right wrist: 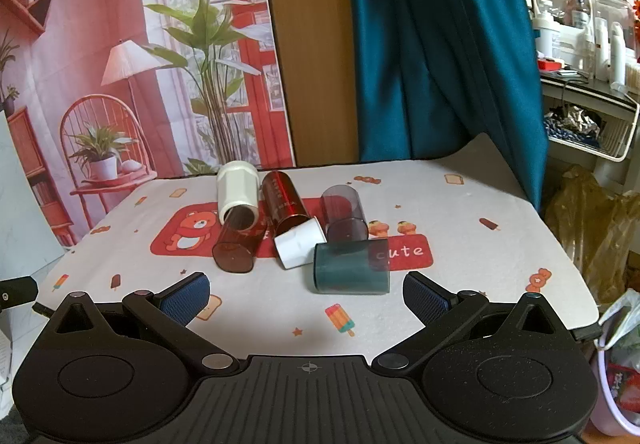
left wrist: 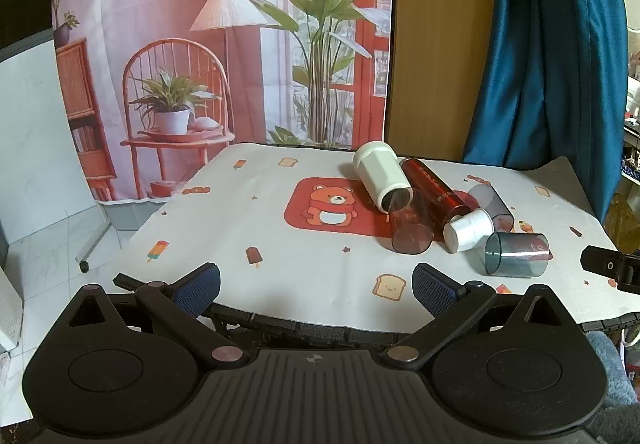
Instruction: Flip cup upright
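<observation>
Several cups lie on their sides in a heap on the white printed tablecloth. A teal cup lies nearest, also in the left wrist view. Behind it lie a small white cup, a dark red tumbler, a tall white cup, a red cup and a smoky grey cup. My right gripper is open and empty just in front of the teal cup. My left gripper is open and empty at the table's near edge, left of the heap.
A printed backdrop hangs behind the table, with a wooden panel and a blue curtain beside it. A shelf with bottles and a mirror stands at the right. The right gripper's tip shows at the left view's right edge.
</observation>
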A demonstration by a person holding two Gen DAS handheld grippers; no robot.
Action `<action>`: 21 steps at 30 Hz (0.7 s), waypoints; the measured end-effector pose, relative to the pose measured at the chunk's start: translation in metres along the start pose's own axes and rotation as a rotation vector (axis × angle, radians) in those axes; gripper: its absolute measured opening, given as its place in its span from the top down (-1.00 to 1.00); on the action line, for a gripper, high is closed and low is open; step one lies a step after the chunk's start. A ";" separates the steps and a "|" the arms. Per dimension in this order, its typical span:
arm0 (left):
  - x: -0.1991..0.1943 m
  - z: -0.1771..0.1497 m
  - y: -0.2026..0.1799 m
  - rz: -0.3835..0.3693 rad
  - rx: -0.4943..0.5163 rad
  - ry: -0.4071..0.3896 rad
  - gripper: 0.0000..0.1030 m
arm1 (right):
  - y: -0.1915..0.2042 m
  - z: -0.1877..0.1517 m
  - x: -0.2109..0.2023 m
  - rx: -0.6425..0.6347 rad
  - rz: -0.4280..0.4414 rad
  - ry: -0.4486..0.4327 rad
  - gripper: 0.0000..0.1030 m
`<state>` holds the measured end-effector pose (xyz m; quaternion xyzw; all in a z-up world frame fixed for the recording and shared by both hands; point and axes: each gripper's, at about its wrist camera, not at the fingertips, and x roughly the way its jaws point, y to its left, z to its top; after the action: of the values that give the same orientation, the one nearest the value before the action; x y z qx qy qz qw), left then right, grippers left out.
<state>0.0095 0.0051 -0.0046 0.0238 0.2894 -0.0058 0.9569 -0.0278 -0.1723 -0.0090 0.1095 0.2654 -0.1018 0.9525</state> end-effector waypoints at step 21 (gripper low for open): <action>0.001 -0.002 -0.001 0.000 0.001 0.011 -1.00 | -0.001 -0.002 0.002 0.002 0.001 0.005 -1.00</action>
<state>0.0088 0.0042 -0.0067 0.0241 0.2944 -0.0060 0.9554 -0.0271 -0.1736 -0.0120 0.1111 0.2677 -0.1012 0.9517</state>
